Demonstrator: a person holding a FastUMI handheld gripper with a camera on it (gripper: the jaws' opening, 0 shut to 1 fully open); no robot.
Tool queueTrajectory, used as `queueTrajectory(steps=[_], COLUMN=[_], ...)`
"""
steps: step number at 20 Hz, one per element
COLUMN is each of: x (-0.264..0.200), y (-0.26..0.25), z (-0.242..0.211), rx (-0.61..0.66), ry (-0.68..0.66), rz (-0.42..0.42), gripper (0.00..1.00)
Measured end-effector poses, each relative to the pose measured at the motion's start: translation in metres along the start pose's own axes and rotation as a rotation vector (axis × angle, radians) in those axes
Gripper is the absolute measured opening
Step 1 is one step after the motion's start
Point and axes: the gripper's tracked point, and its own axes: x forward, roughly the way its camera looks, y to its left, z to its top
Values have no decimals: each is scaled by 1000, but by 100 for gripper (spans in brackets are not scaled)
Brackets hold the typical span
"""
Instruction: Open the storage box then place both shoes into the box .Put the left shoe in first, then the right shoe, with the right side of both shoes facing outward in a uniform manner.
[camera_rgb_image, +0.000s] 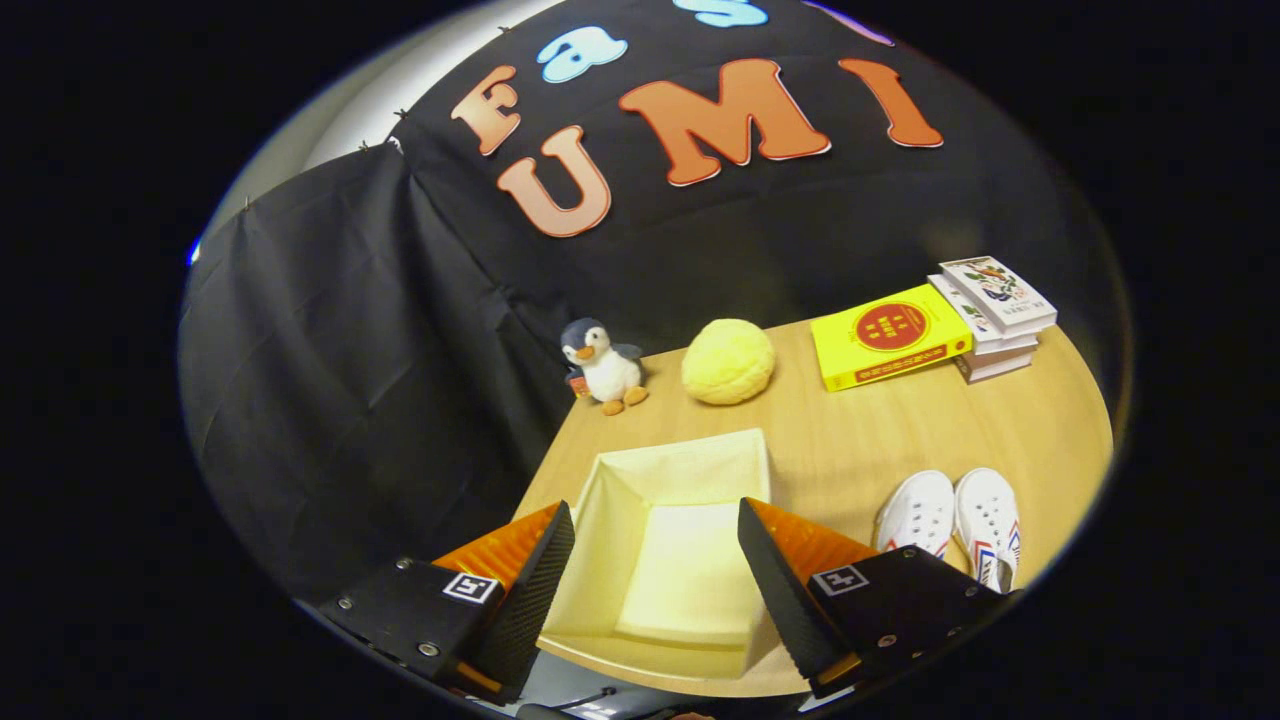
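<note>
Box (662, 545) is seen open and empty on the table (900, 430), directly ahead of the gripper (655, 575), whose fingers are spread wide and hold nothing; the box's cream interior is framed between them. The shoes (950, 520) are set side by side, touching or nearly so, well off to the right of the box and beyond the right finger.

Several risks can be judged from this layout. Because the pair lies so close together, the wrong shoe could be picked first, or both could be nudged at once when one is pinched. Which shoe is the left cannot be told with certainty from here. A shoe held by its soft upper could swing or slip in transit and be dropped with the wrong side facing outward. The box's soft walls could be pushed or folded inward if struck by a finger. A penguin (603, 365), a yellow ball (728, 361) and books (935, 330) stand farther back, apart from the likely path.
</note>
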Motion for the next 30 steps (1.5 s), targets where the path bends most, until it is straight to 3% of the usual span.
queueTrajectory(steps=[6, 13, 18, 25, 30], x=[-11, -16, 1, 29, 55], y=[-97, -185, -220, -253, -255], z=[-24, -72, -115, -148, -157], rx=[-20, -57, -8, 23, 35], ry=[8, 128, 259, 379, 430], rz=[-210, -366, -382, -387, -316], gripper=[98, 98, 96, 62, 52])
